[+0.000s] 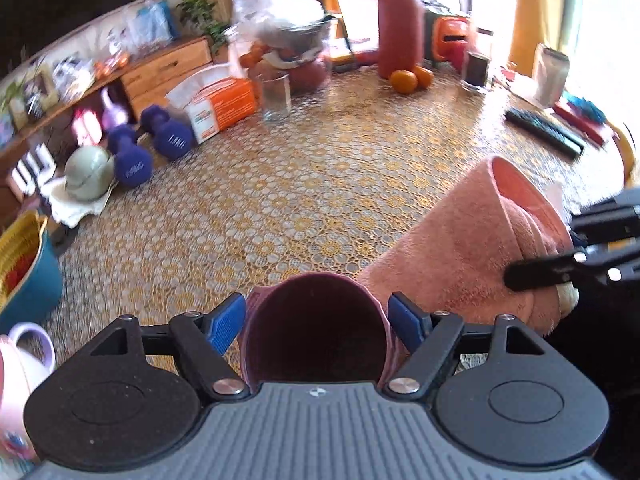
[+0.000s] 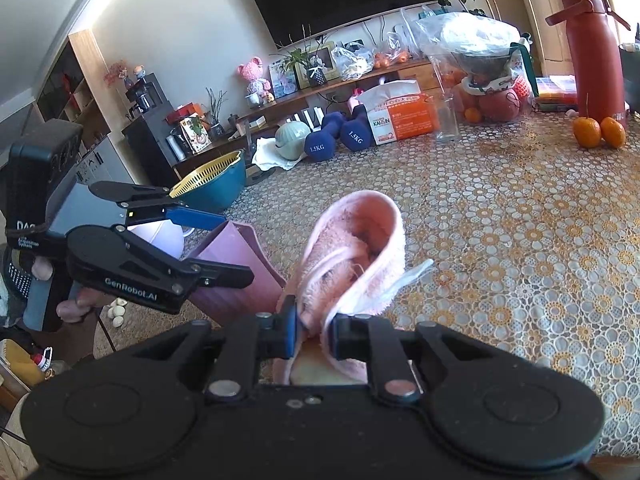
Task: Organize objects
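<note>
My left gripper (image 1: 317, 322) is shut on a mauve plastic cup (image 1: 316, 336), one blue pad on each side of it, mouth facing the camera, just above the near table edge. The cup also shows in the right wrist view (image 2: 236, 268), held by the left gripper (image 2: 212, 244). My right gripper (image 2: 316, 334) is shut on a rolled pink towel (image 2: 352, 248) and holds it above the lace tablecloth. The towel (image 1: 480, 240) lies just right of the cup in the left wrist view, with the right gripper's fingers (image 1: 540, 270) on it.
The table (image 1: 280, 200) carries two purple dumbbells (image 1: 148, 148), a grey-green lidded jar (image 1: 88, 174), an orange box (image 1: 224, 104), a glass (image 1: 276, 96), a red flask (image 1: 400, 24), oranges (image 1: 410, 78), a remote (image 1: 544, 130) and a teal bowl with a yellow strainer (image 2: 212, 182). A pink mug (image 1: 20, 364) sits near left.
</note>
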`<action>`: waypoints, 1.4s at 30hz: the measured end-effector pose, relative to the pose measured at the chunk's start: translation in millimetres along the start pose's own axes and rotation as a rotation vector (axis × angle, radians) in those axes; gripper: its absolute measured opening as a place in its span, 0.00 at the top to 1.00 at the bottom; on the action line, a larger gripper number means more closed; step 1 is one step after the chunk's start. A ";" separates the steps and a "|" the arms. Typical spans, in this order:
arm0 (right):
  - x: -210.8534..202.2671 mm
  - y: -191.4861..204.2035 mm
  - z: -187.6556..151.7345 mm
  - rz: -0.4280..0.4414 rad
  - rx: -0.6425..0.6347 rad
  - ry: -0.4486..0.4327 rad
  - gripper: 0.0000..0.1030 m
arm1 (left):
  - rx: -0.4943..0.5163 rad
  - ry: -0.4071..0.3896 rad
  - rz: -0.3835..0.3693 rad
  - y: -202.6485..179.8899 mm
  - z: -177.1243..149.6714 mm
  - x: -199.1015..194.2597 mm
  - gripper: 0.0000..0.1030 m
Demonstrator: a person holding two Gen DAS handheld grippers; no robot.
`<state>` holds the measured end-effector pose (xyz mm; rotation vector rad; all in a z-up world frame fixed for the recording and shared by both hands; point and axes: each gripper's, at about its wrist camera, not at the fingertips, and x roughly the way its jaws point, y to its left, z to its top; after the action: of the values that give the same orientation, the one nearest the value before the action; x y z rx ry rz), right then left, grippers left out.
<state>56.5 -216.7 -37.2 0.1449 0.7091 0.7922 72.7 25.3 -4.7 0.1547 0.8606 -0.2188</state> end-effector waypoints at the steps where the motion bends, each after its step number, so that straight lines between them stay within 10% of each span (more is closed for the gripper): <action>1: -0.2 2.2 1.4 0.002 -0.007 -0.003 0.86 | -0.067 0.008 -0.001 8.1 -0.2 0.1 0.24; 11: 18.0 55.1 28.1 0.143 -0.076 -0.019 0.86 | -0.487 0.038 -0.015 55.2 -24.2 -5.6 0.26; 20: 61.4 80.7 19.7 0.154 -0.097 0.068 0.87 | -0.571 0.028 -0.023 63.3 -39.2 -12.3 0.29; 33: 86.9 65.5 14.0 -0.059 -0.171 0.094 0.88 | -0.631 -0.005 -0.045 70.1 -63.4 -20.3 0.31; 36: 85.7 55.8 15.8 -0.110 -0.188 0.091 0.88 | -0.622 0.018 -0.018 67.9 -68.0 -17.5 0.56; 42: 52.8 46.6 28.0 -0.064 -0.151 0.029 0.88 | -0.624 0.012 -0.014 63.7 -88.6 -11.9 0.59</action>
<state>71.8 -143.3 -26.4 -0.0253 0.6756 0.7851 16.4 108.2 -49.6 -0.4322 0.9052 0.0443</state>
